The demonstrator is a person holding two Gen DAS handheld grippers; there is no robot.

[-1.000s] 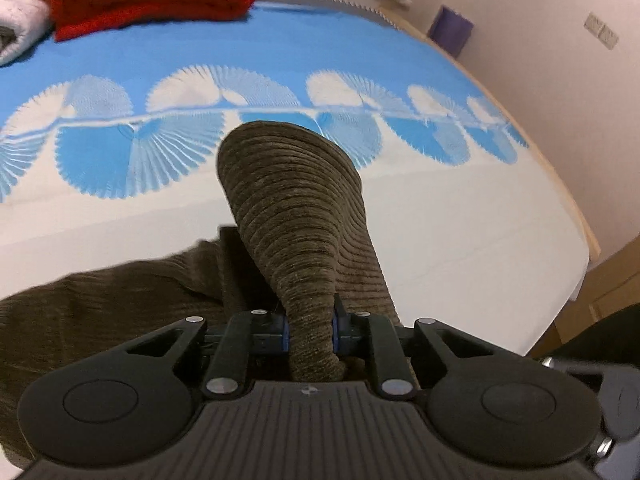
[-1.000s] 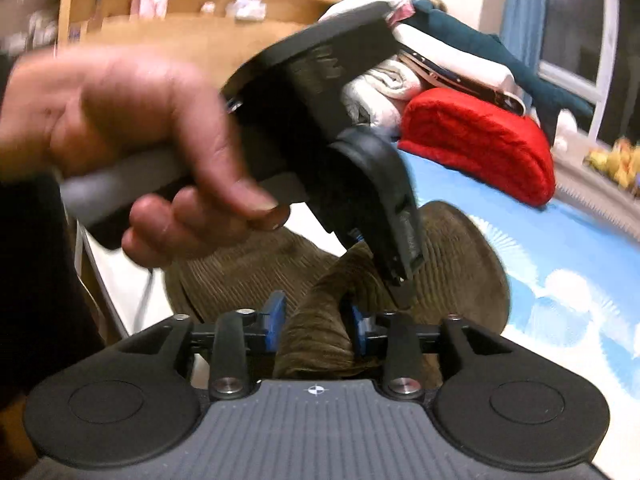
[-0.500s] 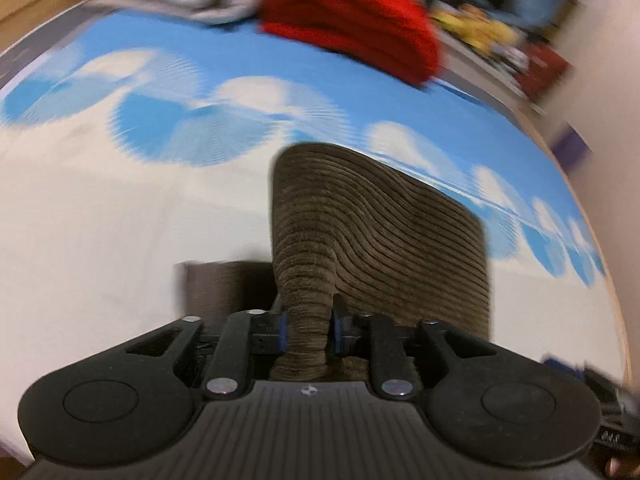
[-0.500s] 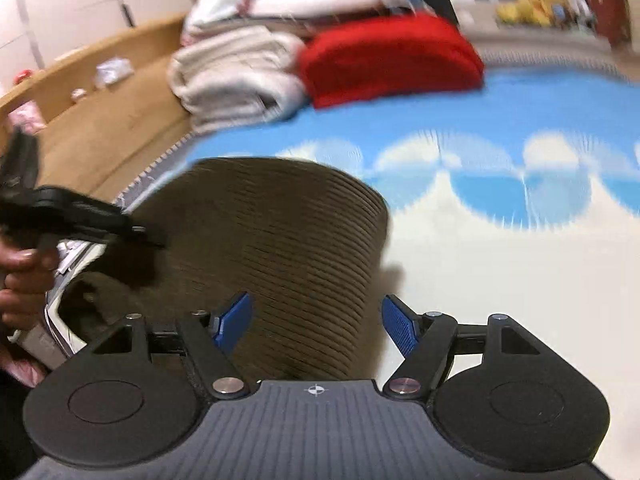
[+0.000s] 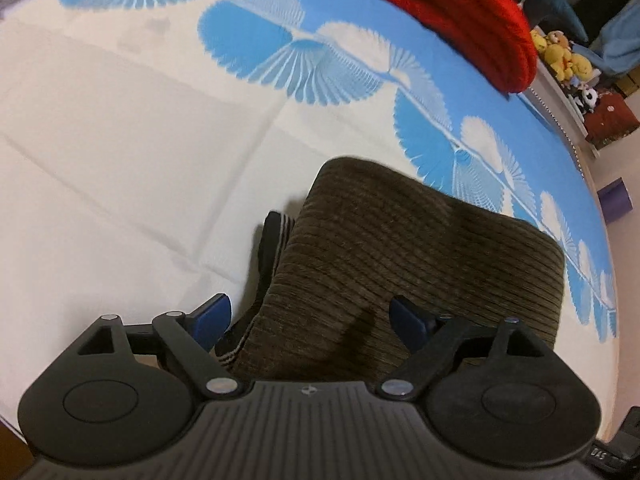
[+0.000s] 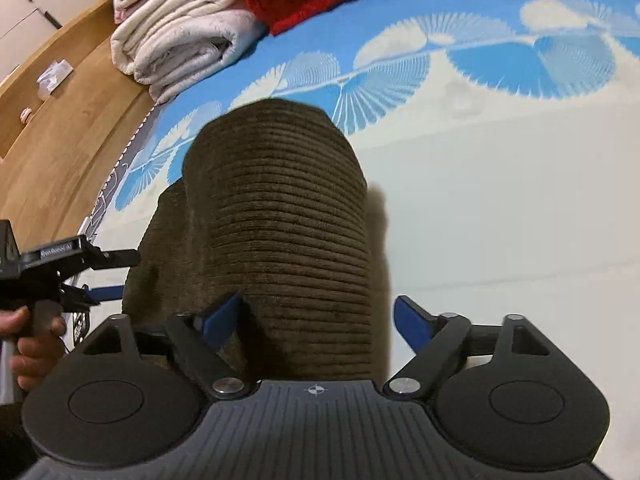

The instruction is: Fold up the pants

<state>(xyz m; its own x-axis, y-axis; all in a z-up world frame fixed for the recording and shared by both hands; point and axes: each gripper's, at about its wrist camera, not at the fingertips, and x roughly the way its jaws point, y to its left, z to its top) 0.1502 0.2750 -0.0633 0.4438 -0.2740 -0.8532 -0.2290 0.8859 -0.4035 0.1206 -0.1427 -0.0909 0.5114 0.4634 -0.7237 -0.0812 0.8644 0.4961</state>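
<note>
Both grippers, left (image 5: 310,314) and right (image 6: 318,314), have jaws apart, gripping nothing. Pants (image 5: 400,264) lie in a folded stack on the bed (image 5: 120,152), so the fold looks set down.

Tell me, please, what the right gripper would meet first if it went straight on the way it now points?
Most likely the brown corduroy pants: the open right gripper points at the folded stack, which sits between its blue fingertips. Depth is hard to judge.

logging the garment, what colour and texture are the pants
Dark olive-brown ribbed corduroy pants, clearest in the right wrist view.
</note>
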